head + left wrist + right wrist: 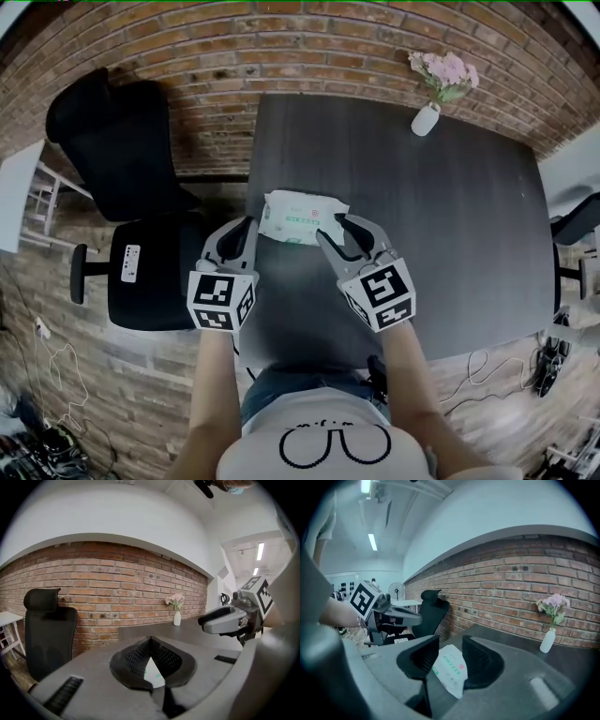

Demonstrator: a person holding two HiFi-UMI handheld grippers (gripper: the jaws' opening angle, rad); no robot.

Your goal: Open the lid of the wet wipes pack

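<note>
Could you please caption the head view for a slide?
Left claw, shut, and right claw, open, poised at a wet wipes pack on a dark table.

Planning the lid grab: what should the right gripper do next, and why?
Probably ease the right gripper forward and down onto the white plastic wet wipes pack: its jaws stand open, and the pack shows between them, apparently not yet touched.

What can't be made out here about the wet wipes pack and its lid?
- Lid: in the head view it is too small to tell apart from the print on the wet wipes pack, so whether it is open or shut is unclear.
- Pack's right end: head view, covered by the right gripper.
- Pack's sides: right gripper view, behind both jaws.
- Most of the pack: left gripper view, behind the left gripper; only a sliver shows.
</note>
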